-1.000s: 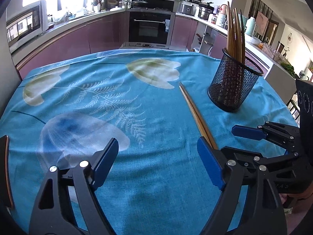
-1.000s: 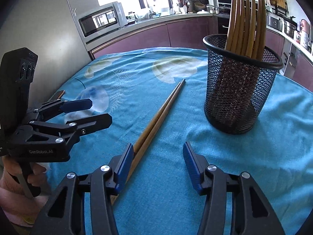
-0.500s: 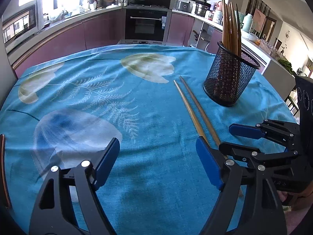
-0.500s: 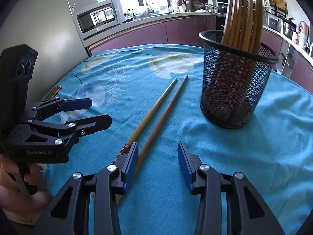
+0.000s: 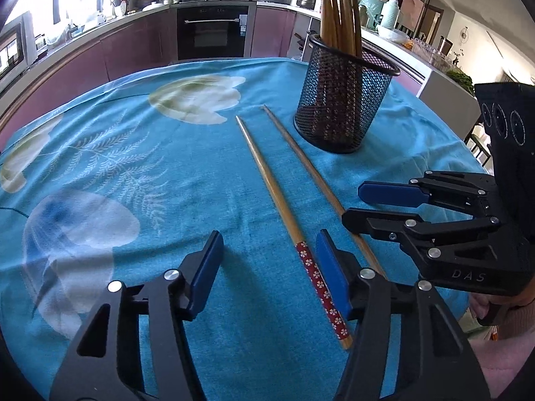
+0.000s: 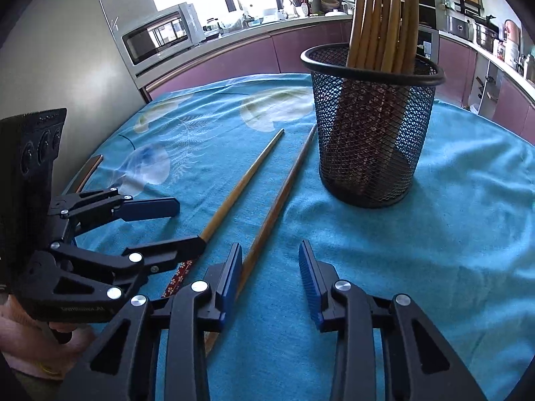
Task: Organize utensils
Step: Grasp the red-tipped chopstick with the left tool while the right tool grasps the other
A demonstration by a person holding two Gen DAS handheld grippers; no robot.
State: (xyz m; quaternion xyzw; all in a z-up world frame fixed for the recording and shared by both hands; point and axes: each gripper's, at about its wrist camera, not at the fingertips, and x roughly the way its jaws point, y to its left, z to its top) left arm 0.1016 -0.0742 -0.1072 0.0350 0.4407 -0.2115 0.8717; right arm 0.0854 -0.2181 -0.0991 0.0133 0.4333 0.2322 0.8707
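Two loose chopsticks lie apart on the blue-clothed surface (image 5: 140, 153), the patterned chopstick (image 5: 287, 230) at lower centre of the left wrist view and the plain chopstick (image 6: 277, 200) beside it, both pointing toward the mesh holder (image 5: 344, 100) at upper right. The left gripper (image 5: 269, 267) has just been closing and straddles the patterned end without pinching it; the right gripper (image 6: 270, 274), also just narrowing, stands spread and empty, the plain stick just outside its left finger. Each should centre its stick between the pads and sink to the cloth before squeezing, or the thin wood will probably roll away.

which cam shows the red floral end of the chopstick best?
Left wrist: the red floral end lies fully exposed between the left claw fingers. Right wrist shows only a sliver, mostly hidden behind the left claw's finger.
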